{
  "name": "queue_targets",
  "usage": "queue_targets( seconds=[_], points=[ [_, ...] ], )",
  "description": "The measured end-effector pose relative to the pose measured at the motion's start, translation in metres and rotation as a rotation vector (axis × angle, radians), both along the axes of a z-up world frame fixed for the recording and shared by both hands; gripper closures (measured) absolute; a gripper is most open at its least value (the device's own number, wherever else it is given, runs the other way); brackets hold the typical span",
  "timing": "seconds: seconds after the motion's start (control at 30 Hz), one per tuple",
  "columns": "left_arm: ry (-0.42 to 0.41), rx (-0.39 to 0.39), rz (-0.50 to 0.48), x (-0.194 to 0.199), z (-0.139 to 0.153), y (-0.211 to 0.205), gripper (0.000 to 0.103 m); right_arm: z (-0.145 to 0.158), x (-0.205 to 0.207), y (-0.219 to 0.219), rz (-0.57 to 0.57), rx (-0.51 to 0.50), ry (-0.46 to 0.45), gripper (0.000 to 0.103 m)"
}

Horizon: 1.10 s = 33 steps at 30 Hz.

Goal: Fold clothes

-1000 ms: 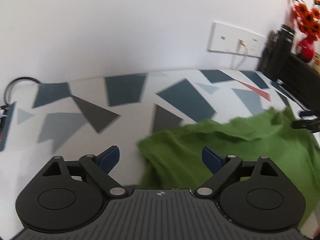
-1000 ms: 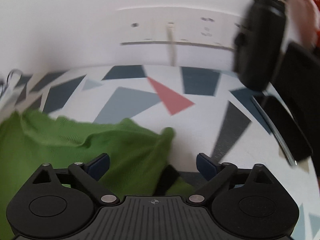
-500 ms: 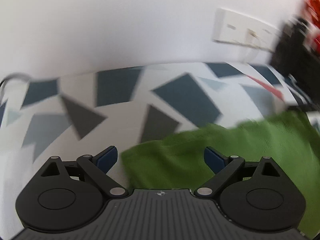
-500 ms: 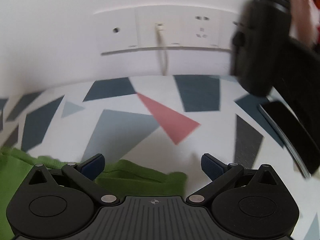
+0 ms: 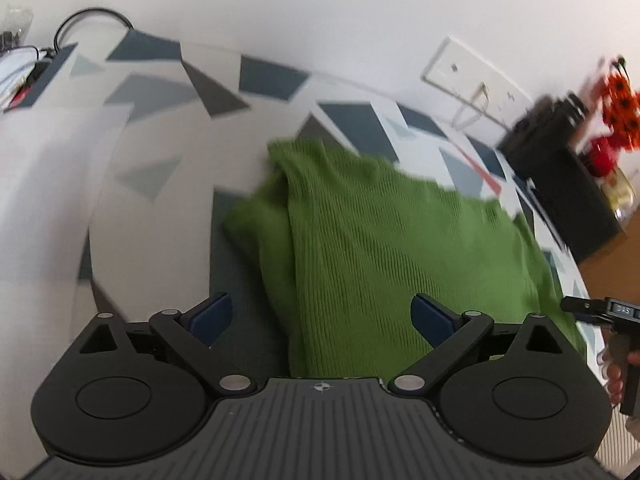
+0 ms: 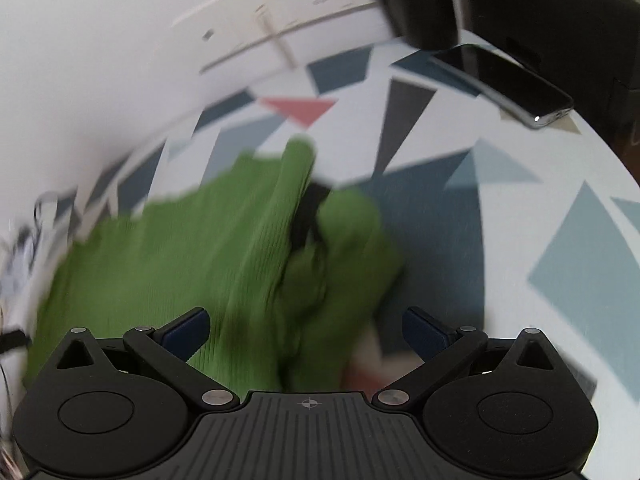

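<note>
While the green knit garment [image 5: 384,248] lies partly folded on the patterned table [image 5: 152,92], the left gripper [image 5: 322,316] hangs over its six o'clock edge, jaws wide and empty. The right gripper [image 6: 306,326], jaws closing on nothing, is over the bunched end, probably seeking corners for another fold.

**No readable text in either view**

You will find nothing you can read here. In the left wrist view, the small black device [image 5: 616,312] at the right edge carries a few pale characters on its top face, but they are too small and blurred to make out. The white wall socket plate [image 6: 280,20] shows only slots and holes, no lettering. The dark flat phone [image 6: 508,84] has a blank screen.
</note>
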<state>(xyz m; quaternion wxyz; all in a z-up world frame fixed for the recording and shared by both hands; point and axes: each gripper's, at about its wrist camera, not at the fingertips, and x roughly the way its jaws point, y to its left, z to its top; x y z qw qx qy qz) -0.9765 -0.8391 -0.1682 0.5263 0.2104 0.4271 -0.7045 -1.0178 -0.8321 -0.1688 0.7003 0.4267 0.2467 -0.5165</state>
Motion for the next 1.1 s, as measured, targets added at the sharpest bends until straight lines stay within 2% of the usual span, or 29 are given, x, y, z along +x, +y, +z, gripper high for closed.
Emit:
queue_targets(
  seconds=[0.07,0.1,0.13,0.17,0.23,0.37,0.43,0.47,0.5,0.73,0.87,0.93,0.97,1.0,1.03,1.07,1.1],
  points=[
    [-0.006,0.010,-0.002,-0.006,-0.006,0.007,0.005,0.001,0.004,0.009,-0.004,-0.014,0.010,0.045],
    [-0.003,0.008,-0.008,-0.009,-0.008,0.010,0.006,0.001,0.005,0.013,-0.005,-0.021,0.016,0.053],
    [-0.005,0.006,-0.016,-0.012,-0.010,0.011,0.006,0.001,0.007,0.017,-0.007,-0.027,0.021,0.070],
    [-0.009,0.007,-0.024,-0.015,-0.011,0.013,0.011,0.002,0.007,0.021,-0.013,-0.033,0.018,0.079],
    [-0.022,-0.003,-0.025,-0.019,-0.013,0.018,0.014,0.003,-0.001,0.028,-0.046,-0.035,-0.028,0.085],
    [-0.007,-0.003,-0.043,-0.020,-0.013,0.026,0.016,-0.004,-0.020,0.035,-0.128,0.003,-0.137,0.087],
    [-0.008,-0.007,-0.065,-0.019,-0.013,0.030,0.044,-0.006,-0.023,0.038,-0.143,0.001,-0.153,0.087],
    [-0.009,-0.009,-0.076,-0.019,-0.012,0.032,0.070,-0.006,-0.024,0.040,-0.148,0.000,-0.157,0.087],
    [-0.009,-0.011,-0.087,-0.019,-0.012,0.034,0.084,-0.005,-0.024,0.041,-0.149,-0.002,-0.153,0.087],
    [0.040,0.004,-0.111,-0.011,-0.012,0.055,0.084,-0.001,-0.025,0.051,-0.134,0.018,-0.127,0.088],
    [0.061,0.058,-0.100,-0.014,-0.016,0.078,0.084,0.001,-0.024,0.064,-0.097,0.011,-0.078,0.087],
    [0.061,0.093,-0.082,-0.017,-0.017,0.088,0.080,0.001,-0.024,0.068,-0.088,0.005,-0.052,0.085],
    [0.059,0.098,-0.065,-0.017,-0.016,0.091,0.073,0.002,-0.025,0.069,-0.087,0.004,-0.039,0.081],
    [0.056,0.099,-0.044,-0.018,-0.014,0.093,0.056,0.003,-0.025,0.069,-0.086,0.004,-0.026,0.077],
    [0.037,0.091,-0.023,-0.018,-0.010,0.094,0.043,0.004,-0.023,0.069,-0.080,0.002,-0.006,0.068],
    [0.013,0.080,-0.003,-0.018,-0.005,0.093,0.022,0.006,-0.021,0.069,-0.074,-0.001,0.013,0.061],
    [-0.014,0.061,0.003,-0.018,-0.001,0.091,0.018,0.009,-0.019,0.069,-0.066,-0.012,0.032,0.055]
  ],
)
